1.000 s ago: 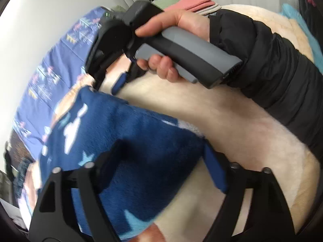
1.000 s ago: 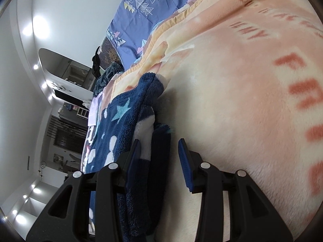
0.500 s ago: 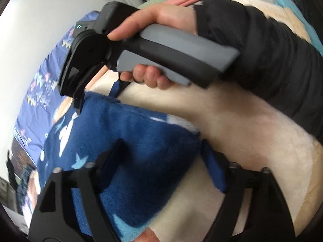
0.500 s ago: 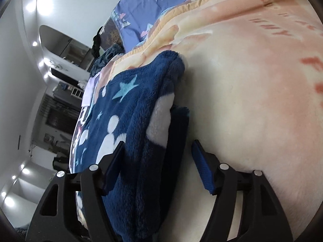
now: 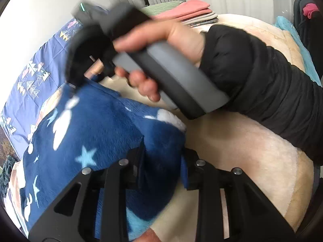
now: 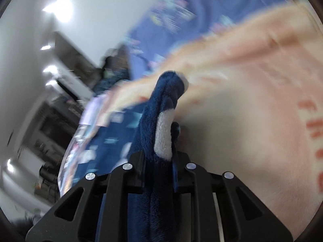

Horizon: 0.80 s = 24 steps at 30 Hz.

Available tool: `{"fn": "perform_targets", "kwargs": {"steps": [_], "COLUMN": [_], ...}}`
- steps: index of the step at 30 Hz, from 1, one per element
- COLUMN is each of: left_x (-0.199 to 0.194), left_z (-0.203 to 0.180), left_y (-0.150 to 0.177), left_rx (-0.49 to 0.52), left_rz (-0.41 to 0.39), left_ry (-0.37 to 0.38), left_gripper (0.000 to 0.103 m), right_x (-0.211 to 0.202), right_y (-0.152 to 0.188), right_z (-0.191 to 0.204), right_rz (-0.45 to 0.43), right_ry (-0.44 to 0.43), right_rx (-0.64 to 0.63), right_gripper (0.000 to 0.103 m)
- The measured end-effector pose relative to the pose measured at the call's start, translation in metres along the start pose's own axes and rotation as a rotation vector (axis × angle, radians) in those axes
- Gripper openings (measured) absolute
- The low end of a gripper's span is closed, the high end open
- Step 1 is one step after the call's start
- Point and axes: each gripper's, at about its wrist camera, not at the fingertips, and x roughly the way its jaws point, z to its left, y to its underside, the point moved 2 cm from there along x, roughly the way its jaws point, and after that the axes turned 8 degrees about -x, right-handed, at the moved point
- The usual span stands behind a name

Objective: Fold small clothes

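A small navy fleece garment (image 5: 97,141) with white shapes and pale blue stars lies on a cream and peach blanket (image 5: 252,161). My left gripper (image 5: 161,167) is closing on its near right corner, and the fleece bunches between the pads. In the right wrist view my right gripper (image 6: 158,161) is closing on a raised fold of the same garment (image 6: 163,121), its pads pressing the thick edge. A hand in a black sleeve (image 5: 262,84) holds the right gripper's grey handle (image 5: 177,84) over the garment's far edge.
The blanket (image 6: 252,100) carries red lettering and lies over a blue patterned bedsheet (image 5: 34,76). Folded pink and grey clothes (image 5: 191,12) are stacked at the far end. A turquoise cloth (image 5: 296,34) lies at the right edge. A white wall and dark furniture (image 6: 60,121) stand to the left.
Both grippers have closed from wide open onto the navy fleece. The right gripper has lifted and rolled, pulling a fold up. The garment's near corner now bunches between the left pads.
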Motion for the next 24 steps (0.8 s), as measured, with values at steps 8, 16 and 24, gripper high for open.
{"fn": "perform_targets", "kwargs": {"steps": [8,16,24], "left_x": [-0.005,0.004,-0.011], "left_z": [0.005,0.016,0.045], "left_y": [0.005,0.009,0.012], "left_rx": [-0.041,-0.088,-0.203], "left_rz": [-0.02,-0.021,-0.034], "left_ry": [0.071,0.146,0.225], "left_gripper": [0.028,0.026,0.02], "right_x": [-0.026,0.007,-0.004], "right_y": [-0.006,-0.012,-0.011], "right_z": [0.028,-0.012,-0.023], "right_rz": [-0.114,-0.067,-0.059], "right_ry": [-0.075,0.058,0.01], "right_rx": [-0.081,-0.046,0.016], "right_gripper": [0.019,0.019,0.033]}}
